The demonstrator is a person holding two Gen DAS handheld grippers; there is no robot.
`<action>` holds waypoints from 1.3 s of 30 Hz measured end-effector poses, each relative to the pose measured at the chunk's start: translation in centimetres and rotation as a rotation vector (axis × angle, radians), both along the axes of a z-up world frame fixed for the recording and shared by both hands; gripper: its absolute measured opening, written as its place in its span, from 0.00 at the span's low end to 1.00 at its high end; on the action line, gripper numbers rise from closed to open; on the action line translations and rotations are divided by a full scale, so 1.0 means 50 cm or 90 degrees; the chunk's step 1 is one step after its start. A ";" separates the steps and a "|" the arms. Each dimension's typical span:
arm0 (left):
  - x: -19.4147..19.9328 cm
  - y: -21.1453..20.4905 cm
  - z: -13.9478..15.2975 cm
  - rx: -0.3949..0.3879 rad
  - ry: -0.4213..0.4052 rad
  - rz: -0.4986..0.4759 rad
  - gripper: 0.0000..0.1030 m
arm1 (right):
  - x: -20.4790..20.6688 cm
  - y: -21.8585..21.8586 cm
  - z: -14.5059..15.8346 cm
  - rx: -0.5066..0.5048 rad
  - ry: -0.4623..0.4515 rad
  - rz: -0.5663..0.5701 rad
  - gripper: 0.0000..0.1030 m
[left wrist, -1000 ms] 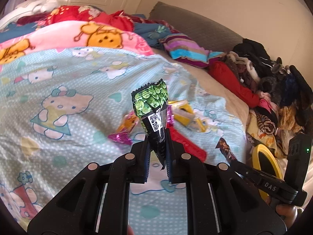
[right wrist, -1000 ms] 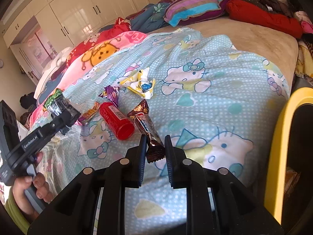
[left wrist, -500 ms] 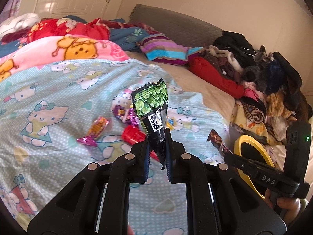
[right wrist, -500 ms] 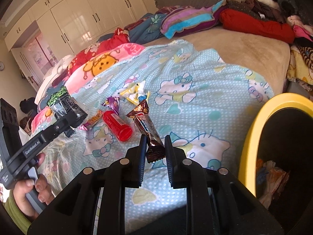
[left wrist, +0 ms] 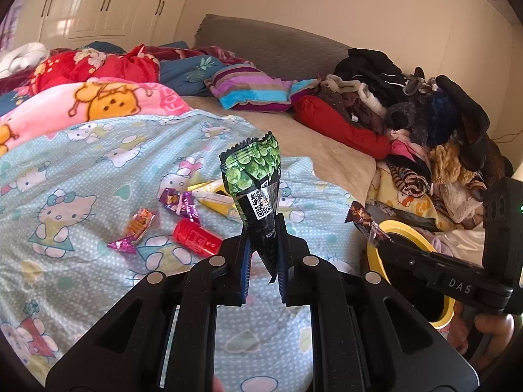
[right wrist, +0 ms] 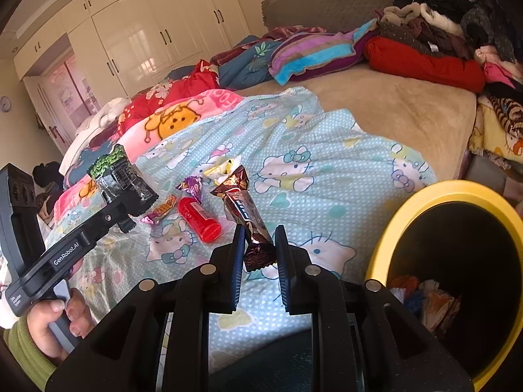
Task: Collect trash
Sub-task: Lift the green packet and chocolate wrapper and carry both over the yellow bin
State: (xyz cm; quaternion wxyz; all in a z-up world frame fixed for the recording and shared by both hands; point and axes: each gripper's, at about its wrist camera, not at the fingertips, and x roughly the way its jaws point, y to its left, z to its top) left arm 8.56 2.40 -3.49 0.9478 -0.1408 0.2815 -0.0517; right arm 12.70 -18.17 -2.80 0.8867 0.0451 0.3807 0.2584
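**Left wrist and right wrist: two wrappers pinched above the bed**

Left wrist view is showing the left gripper (left wrist: 264, 258) pinching a green and black snack packet (left wrist: 258, 189) by its lower end, so the packet is standing upright above the jaws with a QR label facing the camera. The right gripper (right wrist: 260, 251) is clamping the bottom of a brown chocolate bar wrapper (right wrist: 243, 210), which is leaning up and to the left from between the pads.

Both wrappers are hanging in the air over a pale blue cartoon-cat bedsheet (left wrist: 81, 170). Lying on that sheet are a red cylindrical tube (right wrist: 197, 219), an orange candy wrapper (left wrist: 139, 225) just to its left, a purple wrapper (left wrist: 179, 201) beyond it, and a yellow and white wrapper (left wrist: 212, 196) partly hidden behind the held packet.

A yellow-rimmed bin (right wrist: 421, 202) is standing beside the bed edge at lower right of the right wrist view, close to the right gripper; crumpled scraps are sitting inside it, though the dark interior is making them hard to identify. A hand (right wrist: 55, 320) in a green sleeve is gripping the left tool's handle. Piled clothes (left wrist: 425, 124) are covering the far side of the mattress.
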 end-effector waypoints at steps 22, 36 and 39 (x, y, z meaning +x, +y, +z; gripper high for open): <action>-0.007 -0.105 0.027 0.030 -0.017 -0.073 0.08 | -0.032 -0.141 0.038 -0.028 -0.020 -0.049 0.18; -0.014 -0.179 0.029 0.040 -0.018 -0.126 0.08 | -0.047 -0.246 0.023 -0.042 -0.018 -0.100 0.18; -0.016 -0.194 0.029 0.043 -0.017 -0.137 0.08 | -0.048 -0.261 0.021 -0.047 -0.021 -0.109 0.18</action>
